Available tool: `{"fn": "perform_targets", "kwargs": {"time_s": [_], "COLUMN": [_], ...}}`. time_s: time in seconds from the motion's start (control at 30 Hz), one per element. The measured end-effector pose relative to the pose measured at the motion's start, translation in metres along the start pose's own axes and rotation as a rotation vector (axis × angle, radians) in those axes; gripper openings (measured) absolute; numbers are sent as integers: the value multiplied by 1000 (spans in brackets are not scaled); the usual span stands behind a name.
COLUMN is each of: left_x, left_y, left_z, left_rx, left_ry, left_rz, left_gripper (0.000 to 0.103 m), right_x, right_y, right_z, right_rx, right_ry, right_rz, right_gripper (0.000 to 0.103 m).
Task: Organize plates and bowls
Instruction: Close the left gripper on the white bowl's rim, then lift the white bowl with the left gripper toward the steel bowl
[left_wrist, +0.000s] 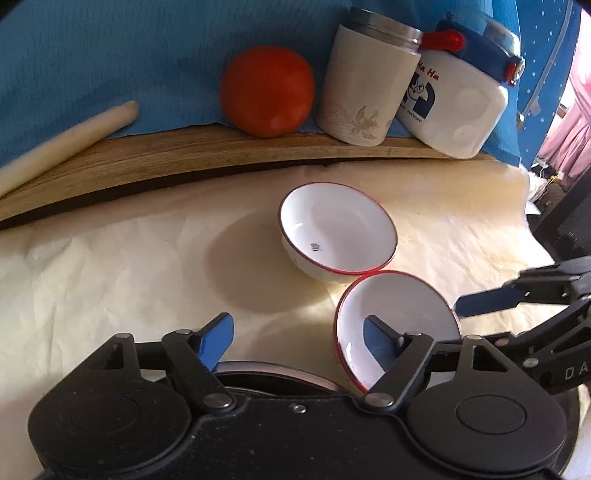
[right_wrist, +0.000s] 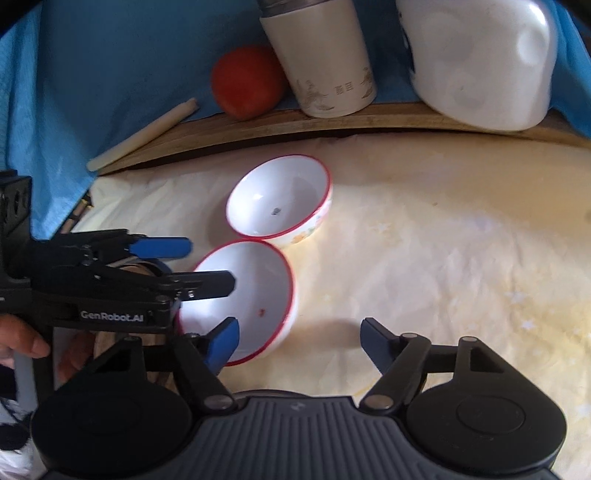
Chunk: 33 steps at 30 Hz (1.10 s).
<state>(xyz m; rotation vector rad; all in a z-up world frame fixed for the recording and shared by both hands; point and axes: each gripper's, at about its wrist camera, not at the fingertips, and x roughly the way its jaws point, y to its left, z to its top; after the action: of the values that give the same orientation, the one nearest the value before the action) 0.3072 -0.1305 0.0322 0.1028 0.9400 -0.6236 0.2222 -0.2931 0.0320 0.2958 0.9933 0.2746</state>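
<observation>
Two white bowls with red rims sit side by side on the cream cloth. The far bowl (left_wrist: 338, 229) (right_wrist: 279, 197) has a small dark mark inside. The near bowl (left_wrist: 397, 325) (right_wrist: 240, 299) touches it. My left gripper (left_wrist: 299, 339) is open, its right finger over the near bowl's inside and its left finger outside. It shows in the right wrist view (right_wrist: 207, 264) above the near bowl's left rim. My right gripper (right_wrist: 299, 341) is open and empty just right of the near bowl. One of its fingers (left_wrist: 487, 301) shows at the right of the left wrist view.
A wooden board (left_wrist: 184, 155) at the back carries a tomato (left_wrist: 267, 96), a cream canister (left_wrist: 365, 81), a white jug (left_wrist: 461, 92) and a pale stick (left_wrist: 66, 142). Blue cloth hangs behind. A dark rimmed object (left_wrist: 277, 373) lies under the left gripper.
</observation>
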Motion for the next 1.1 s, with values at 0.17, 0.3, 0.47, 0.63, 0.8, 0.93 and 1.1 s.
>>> {"fn": "perform_targets", "kwargs": {"time_s": [0.17,0.3,0.47,0.63,0.8,0.93,1.1], "left_x": [-1,-1,1,4,5,4,-3], "left_y": [0,-3,-8,-17,-17,-15,-16], "left_z": [3,3,1,0,2,3,6], "left_rx": [-17,-7,17,43,9,-34,-71], "left_ry": [20,29,51,79,86,91,80], "left_rz": [-33,-48,-70,-72,-65,-74,-96], "left_gripper": [46,37,23,17,16,16,15], "right_x": [2,6,8,14,18,15,3], "right_y": [1,-2,-7,-9,-9,-15,-21], "right_z": [5,7,9,10,12,13,16], "right_rx": [17,35,68,91,129,167,187], "right_ry": [14,31,57,79,85,85,56], "right_rz": [26,33,80,107,114,119,118], "right_gripper": [62,47,28,27,25,20,14]}}
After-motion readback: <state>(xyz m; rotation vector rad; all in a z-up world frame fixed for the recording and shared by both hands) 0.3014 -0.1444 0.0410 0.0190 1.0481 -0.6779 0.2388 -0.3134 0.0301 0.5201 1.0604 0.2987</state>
